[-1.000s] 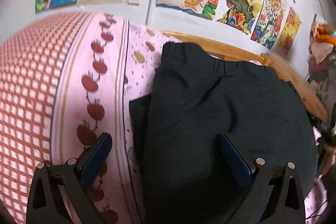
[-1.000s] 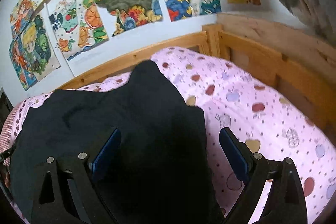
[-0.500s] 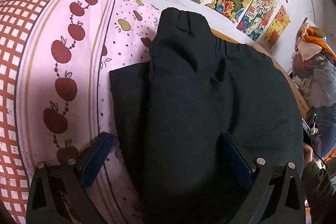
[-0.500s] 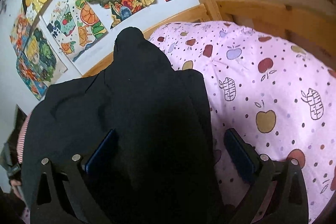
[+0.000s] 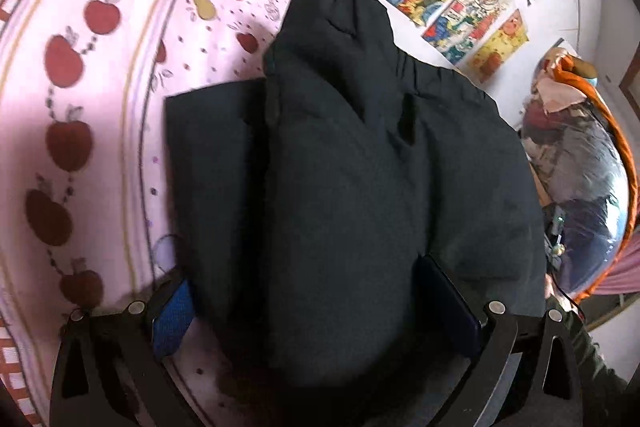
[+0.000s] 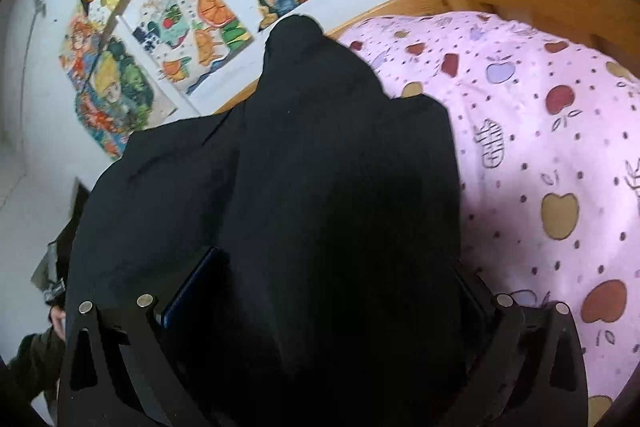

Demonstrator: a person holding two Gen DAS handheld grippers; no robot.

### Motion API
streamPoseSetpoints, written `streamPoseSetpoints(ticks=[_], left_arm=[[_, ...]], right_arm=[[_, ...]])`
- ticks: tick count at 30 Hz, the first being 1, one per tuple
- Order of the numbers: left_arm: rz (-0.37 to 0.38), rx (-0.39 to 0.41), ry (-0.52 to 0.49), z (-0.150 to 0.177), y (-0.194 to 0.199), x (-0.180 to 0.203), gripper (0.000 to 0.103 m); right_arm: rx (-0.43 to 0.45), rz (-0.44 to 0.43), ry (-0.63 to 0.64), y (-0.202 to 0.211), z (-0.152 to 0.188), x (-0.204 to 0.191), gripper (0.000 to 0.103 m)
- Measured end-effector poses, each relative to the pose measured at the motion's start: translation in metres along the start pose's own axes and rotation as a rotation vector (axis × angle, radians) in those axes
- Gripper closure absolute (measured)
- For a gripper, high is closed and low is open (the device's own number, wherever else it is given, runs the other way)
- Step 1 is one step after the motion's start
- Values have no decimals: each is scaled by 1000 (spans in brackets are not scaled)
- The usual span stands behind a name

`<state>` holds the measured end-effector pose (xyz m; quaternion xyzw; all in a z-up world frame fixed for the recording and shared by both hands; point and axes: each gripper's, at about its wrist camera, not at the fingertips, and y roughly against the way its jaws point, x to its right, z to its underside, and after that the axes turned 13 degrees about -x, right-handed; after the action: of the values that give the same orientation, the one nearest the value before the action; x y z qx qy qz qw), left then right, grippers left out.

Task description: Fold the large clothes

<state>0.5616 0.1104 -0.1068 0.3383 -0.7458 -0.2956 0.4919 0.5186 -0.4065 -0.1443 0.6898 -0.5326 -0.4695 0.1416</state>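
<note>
We are lowering both wide-open grippers (image 5: pixel 316 303) (image 6: pixel 320 303) closer over the folded trousers (image 5: pixel 360 167), gripping nothing, probably pressing the fold flat.

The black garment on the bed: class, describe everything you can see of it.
The black garment looks like matte woven cloth, with a gathered elastic band at its far edge. It lies folded in layers on the pink apple-print bedsheet, one flat layer sticking out beneath. A raised fold bulges between each gripper's wide-set fingers.

Both wrist views close above dark garment (image 5: pixel 360 167), facing poster wall (image 6: pixel 208 7)
</note>
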Motion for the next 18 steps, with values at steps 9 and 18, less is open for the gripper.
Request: streamPoseSetpoints(ticks=[9,18], left_arm=[[42,-17,5,-4,0,3,16],[-99,3,20,-3,10,34,53]], right_arm=[[-49,31,-19,-4,-6,-8,4],[-71,17,-79,8,-4,-27,56]])
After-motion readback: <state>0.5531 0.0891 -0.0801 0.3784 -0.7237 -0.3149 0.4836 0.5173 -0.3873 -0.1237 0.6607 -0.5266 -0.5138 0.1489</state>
